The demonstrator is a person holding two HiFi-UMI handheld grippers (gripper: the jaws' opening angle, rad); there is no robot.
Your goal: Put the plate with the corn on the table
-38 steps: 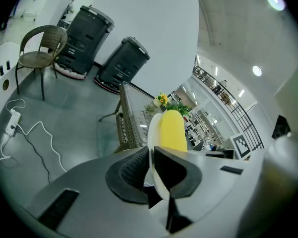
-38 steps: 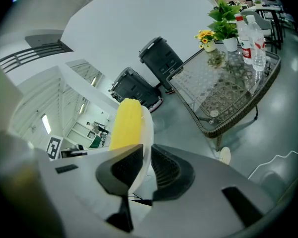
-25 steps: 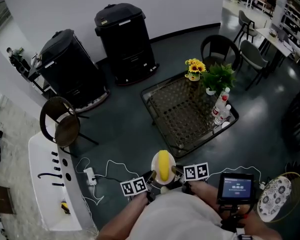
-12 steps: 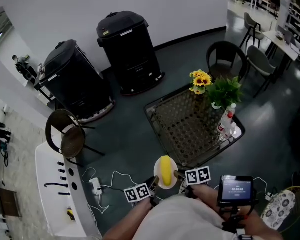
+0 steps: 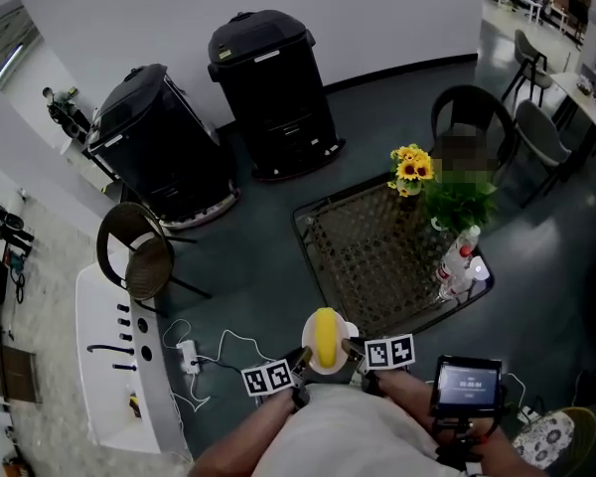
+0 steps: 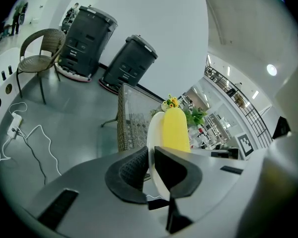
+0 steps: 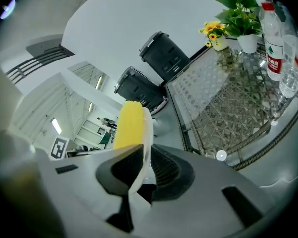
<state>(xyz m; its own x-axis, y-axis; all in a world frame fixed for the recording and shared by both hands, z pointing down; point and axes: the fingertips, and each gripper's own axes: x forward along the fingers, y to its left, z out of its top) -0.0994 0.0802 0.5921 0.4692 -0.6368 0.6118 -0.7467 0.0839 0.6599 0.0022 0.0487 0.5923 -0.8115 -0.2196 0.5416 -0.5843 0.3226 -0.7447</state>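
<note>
Table (image 5: 368, 256) nearer now, ahead of left gripper (image 6: 150, 167) and right gripper (image 7: 144, 167); both clamp plate (image 6: 154, 130) rim, corn (image 6: 175, 128) on it. Carrying step; next advance, lower plate.

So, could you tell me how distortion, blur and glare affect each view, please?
Head view: fisheye bending of the walls, otherwise sharp, with a mosaic patch just above the green potted plant. Left gripper view: dark rounded corners, the left tool looms large and soft, the yellow corn cob crisp. Right gripper view: the same curved edges, and the glass-topped lattice table shows pale sheen.
</note>
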